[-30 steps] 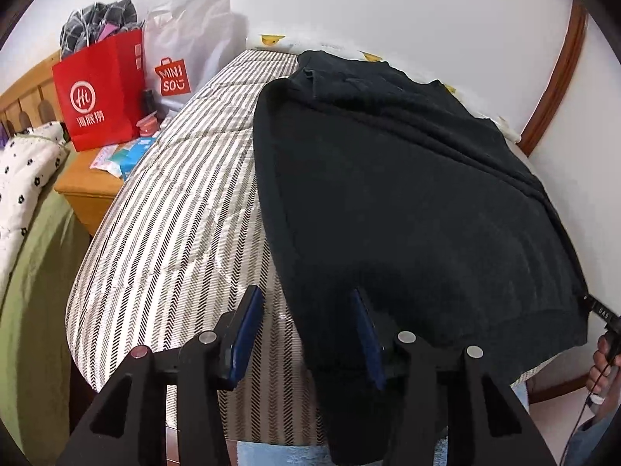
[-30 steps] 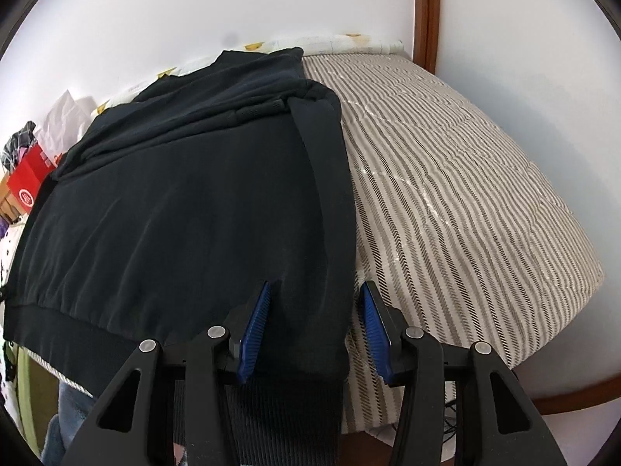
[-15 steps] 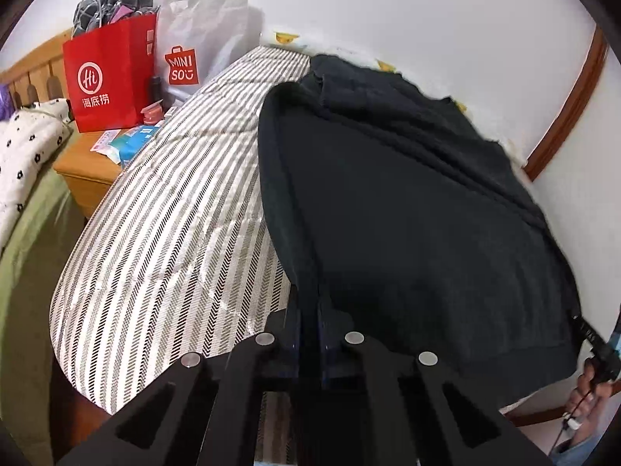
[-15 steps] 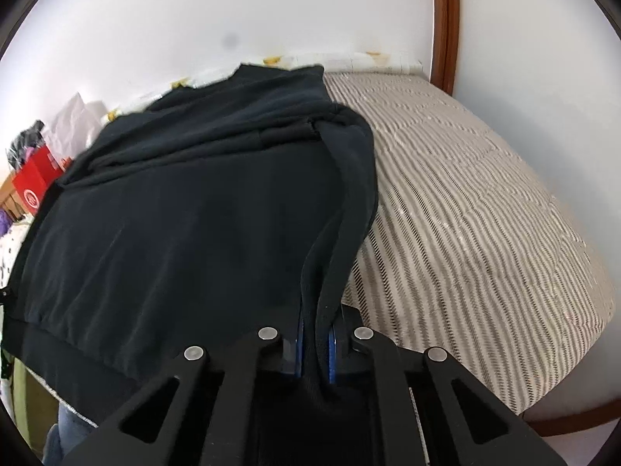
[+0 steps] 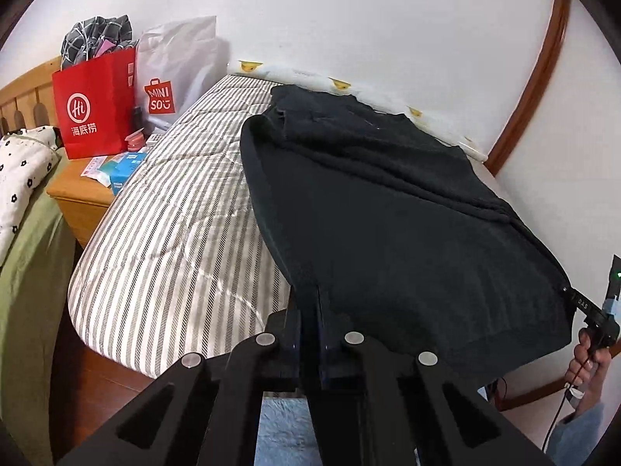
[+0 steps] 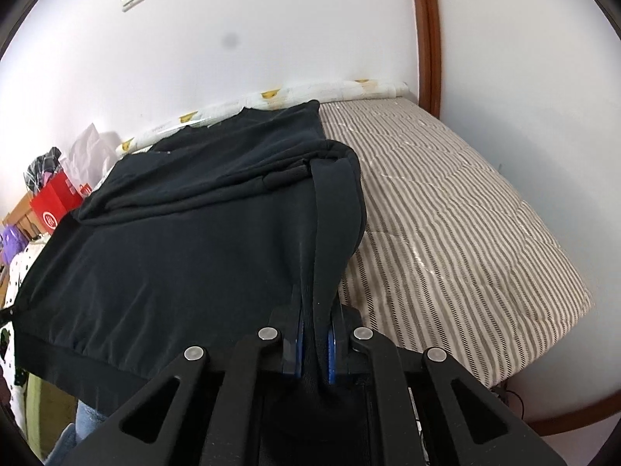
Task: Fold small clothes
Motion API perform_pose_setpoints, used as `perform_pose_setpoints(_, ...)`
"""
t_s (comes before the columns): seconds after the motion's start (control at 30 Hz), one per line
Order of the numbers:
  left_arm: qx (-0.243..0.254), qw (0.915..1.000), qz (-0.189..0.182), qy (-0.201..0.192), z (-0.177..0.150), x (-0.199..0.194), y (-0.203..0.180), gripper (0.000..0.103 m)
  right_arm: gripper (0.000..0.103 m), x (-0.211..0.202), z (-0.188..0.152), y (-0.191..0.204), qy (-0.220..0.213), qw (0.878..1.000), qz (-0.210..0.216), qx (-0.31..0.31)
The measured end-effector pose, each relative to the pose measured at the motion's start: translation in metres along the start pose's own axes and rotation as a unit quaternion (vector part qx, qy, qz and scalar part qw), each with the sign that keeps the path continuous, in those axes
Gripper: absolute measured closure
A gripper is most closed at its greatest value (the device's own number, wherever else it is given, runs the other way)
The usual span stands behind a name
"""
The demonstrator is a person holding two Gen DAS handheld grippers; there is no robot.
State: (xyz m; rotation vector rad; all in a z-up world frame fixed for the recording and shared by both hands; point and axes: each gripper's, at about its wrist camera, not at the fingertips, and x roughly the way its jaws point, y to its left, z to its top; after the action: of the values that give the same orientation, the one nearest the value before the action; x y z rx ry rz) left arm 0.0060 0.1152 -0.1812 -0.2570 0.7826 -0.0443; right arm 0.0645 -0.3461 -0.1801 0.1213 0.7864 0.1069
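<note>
The fold has only just begun. One dark sweater (image 5: 388, 209) lies spread on the striped bed (image 5: 174, 209), with its bottom edge at the near side of the bed and its neck end far away by the wall. Its sleeves look tucked in over the body already, though the cloth is so dark that this is hard to tell. The left gripper (image 5: 309, 334) has just squeezed shut on the near left corner of the sweater, and the cloth sits pinched between its jaws. The right gripper (image 6: 313, 343) has just squeezed shut too, and it pinches the near right corner, which bunches up in a little hump. Both corners look lifted a bit off the bed. What is left, I think, is to carry the bottom edge over to the far end and lay it flat. Now the count: one sweater, two grippers, one striped bed. At the side there is one red bag (image 5: 95, 110) and one white bag (image 5: 174, 66) on a wooden stand (image 5: 77, 190).
</note>
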Motion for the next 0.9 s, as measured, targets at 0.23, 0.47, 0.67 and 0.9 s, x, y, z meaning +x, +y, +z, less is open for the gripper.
perform_pose_setpoints(0.23, -0.001, 0.9998, -0.009, -0.018, 0.01, -0.008, -0.003, 0.097, 0.095, -0.006, 0.004, 0.008, -0.01, 1.0, 0.002, -0.005)
perform_pose_setpoints(0.47, 0.001, 0.9993, -0.02, -0.033, 0.03, -0.013, -0.007, 0.097, 0.095, -0.013, 0.019, 0.002, -0.022, 0.999, 0.024, 0.013)
perform_pose_setpoints(0.67, 0.005, 0.9983, -0.024, -0.054, 0.054, -0.022, -0.016, 0.097, 0.095, -0.018, 0.036, 0.004, -0.035, 0.999, 0.032, 0.021)
perform_pose_setpoints(0.9, -0.003, 0.9975, -0.025, -0.066, 0.076, -0.024, -0.015, 0.097, 0.095, -0.021, 0.061, 0.009, -0.051, 0.998, 0.04, 0.025)
